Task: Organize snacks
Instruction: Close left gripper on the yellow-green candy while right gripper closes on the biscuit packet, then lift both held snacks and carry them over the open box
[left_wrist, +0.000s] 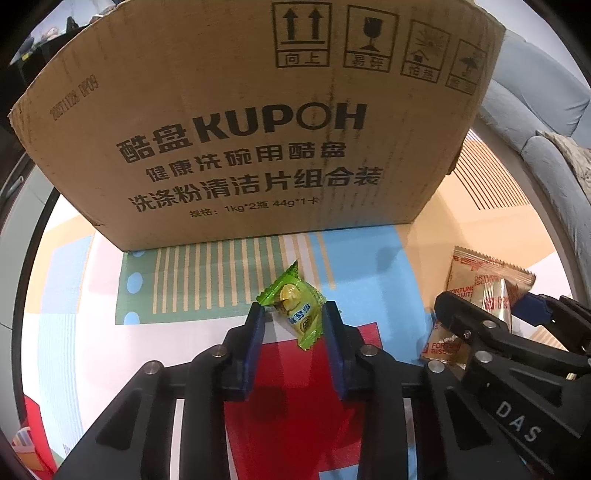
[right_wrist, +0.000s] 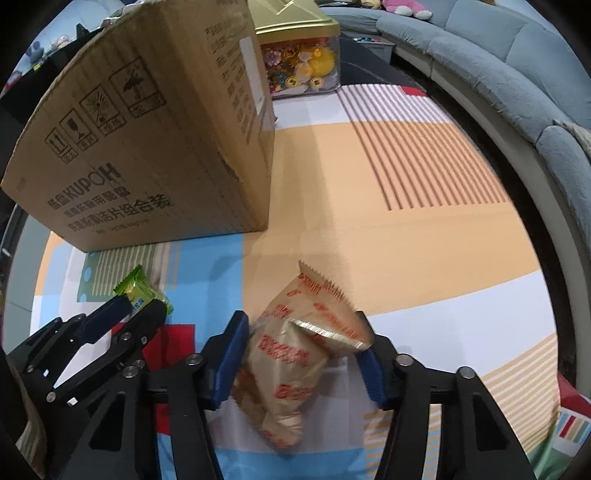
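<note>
On the patterned worktop (right_wrist: 424, 221), in front of the carton (left_wrist: 240, 122): two snack items, both being gripped.

Item 1: green candy (left_wrist: 295, 306), sitting between the blue pads (left_wrist: 255, 343) of the left tongs (left_wrist: 293, 314). The pads are touching its wrapper on both sides; tongs are clenching on it. The candy is lying tilted, one crimped end pointing toward the carton.

Item 2: biscuit packets (right_wrist: 295, 350), tan with red print, more than one, bunching together inside the right tongs (right_wrist: 301, 332). The pads are pressing on either side; tongs are grasping them. Whether the packets are touching the worktop cannot be told.

Beyond the carton: a clear tin (right_wrist: 299, 62) with a gold lid. A blue sofa (right_wrist: 498, 59) is curving round the far side.
</note>
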